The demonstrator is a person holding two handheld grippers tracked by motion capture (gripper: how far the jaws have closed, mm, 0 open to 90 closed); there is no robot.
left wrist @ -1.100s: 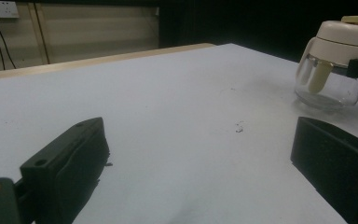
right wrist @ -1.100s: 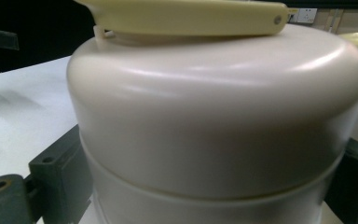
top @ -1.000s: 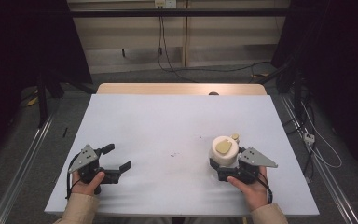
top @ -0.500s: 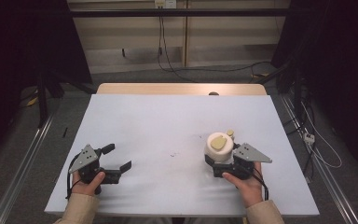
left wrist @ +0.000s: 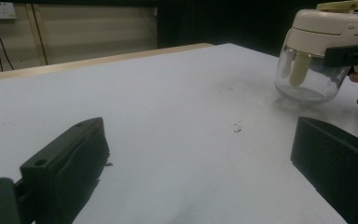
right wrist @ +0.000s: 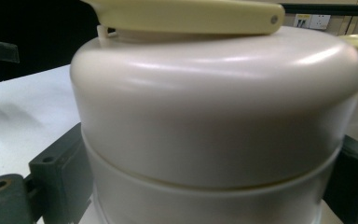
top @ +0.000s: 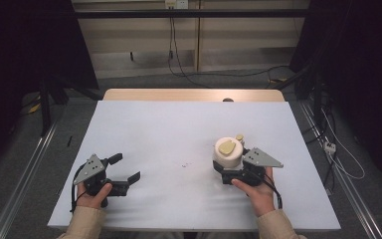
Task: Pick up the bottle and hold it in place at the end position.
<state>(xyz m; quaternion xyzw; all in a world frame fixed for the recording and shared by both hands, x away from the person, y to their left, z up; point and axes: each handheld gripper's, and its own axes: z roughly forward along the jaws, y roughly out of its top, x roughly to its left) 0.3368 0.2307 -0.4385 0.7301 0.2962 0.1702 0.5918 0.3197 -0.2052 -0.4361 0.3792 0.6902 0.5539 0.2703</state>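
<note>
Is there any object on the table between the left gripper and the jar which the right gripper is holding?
Nothing visible stands between them. The left gripper is open, and between it and the jar lies bare white table with a few dark crumbs. The right gripper grips the jar from its other side.

In the right gripper view, the cream lid point(right wrist: 216, 116) of the jar is cut off at the bottom edge, and the yellow handle point(right wrist: 186, 16) on top runs off the top edge. The lid hides the inner faces of the right gripper's point(right wrist: 205, 186) 2 jaws, so contact there cannot be seen. In the left gripper view, a black jaw covers part of the jar's point(left wrist: 324, 51) right side, and the left gripper's point(left wrist: 205, 172) right jaw is cut by the frame's edge. The dark specks point(top: 184, 165) on the white table point(top: 179, 124) are too small to identify. In the high view, both forearms are cut off at the near edge.
</note>
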